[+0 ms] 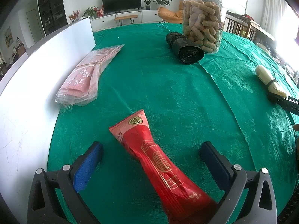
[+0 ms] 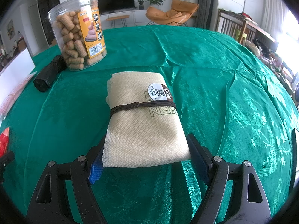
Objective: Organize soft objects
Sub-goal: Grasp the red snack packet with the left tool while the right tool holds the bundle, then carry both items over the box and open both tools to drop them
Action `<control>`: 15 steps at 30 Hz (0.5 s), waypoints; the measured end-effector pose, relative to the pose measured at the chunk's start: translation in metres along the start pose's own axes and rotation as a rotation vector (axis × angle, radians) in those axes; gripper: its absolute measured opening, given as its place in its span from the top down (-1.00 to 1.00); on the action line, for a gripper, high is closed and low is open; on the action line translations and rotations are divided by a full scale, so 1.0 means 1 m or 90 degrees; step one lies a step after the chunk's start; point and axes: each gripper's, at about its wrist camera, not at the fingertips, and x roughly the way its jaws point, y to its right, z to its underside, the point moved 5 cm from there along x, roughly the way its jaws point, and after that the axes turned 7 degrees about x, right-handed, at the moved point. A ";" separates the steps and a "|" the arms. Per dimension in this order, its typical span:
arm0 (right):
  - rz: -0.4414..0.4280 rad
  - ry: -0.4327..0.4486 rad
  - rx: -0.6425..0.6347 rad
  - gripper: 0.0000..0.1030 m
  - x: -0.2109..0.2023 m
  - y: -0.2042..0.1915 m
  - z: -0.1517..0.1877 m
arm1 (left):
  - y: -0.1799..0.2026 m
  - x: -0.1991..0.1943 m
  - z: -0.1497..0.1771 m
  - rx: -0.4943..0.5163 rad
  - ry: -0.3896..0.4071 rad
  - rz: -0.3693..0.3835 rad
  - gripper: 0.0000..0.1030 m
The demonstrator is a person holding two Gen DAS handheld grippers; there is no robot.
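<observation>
A red foil packet (image 1: 158,160) with gold print lies on the green tablecloth (image 1: 168,85). My left gripper (image 1: 152,145) straddles it with its blue pads standing wide apart, clear of the packet on both sides, so it is open. A cream mesh cloth bundle (image 2: 142,115) tied with a brown cord rests on the cloth. My right gripper (image 2: 147,141) is shut on the bundle's near end, a pad against each side. The same bundle (image 1: 269,80) shows at the right edge of the left wrist view.
A flat stack of pink packets (image 1: 86,76) lies beside a white board (image 1: 37,74) on the left. A black roll of bags (image 1: 186,50) leans against a clear snack jar (image 1: 203,20) at the back; the jar (image 2: 78,35) and roll (image 2: 48,74) stand far left of the bundle.
</observation>
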 end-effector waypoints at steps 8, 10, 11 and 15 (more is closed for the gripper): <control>-0.017 -0.062 -0.019 -0.64 0.003 -0.002 -0.005 | 0.000 -0.005 0.007 0.008 -0.079 0.017 -1.00; -0.015 -0.133 -0.018 -0.64 0.007 -0.002 -0.011 | -0.002 -0.006 0.007 0.012 -0.107 0.020 -1.00; -0.009 -0.174 -0.013 -0.63 0.010 -0.002 -0.015 | -0.003 -0.007 0.007 0.010 -0.112 0.021 -0.99; -0.017 -0.237 0.002 -0.60 0.016 -0.011 -0.030 | -0.001 -0.009 0.004 0.020 -0.107 0.028 -0.55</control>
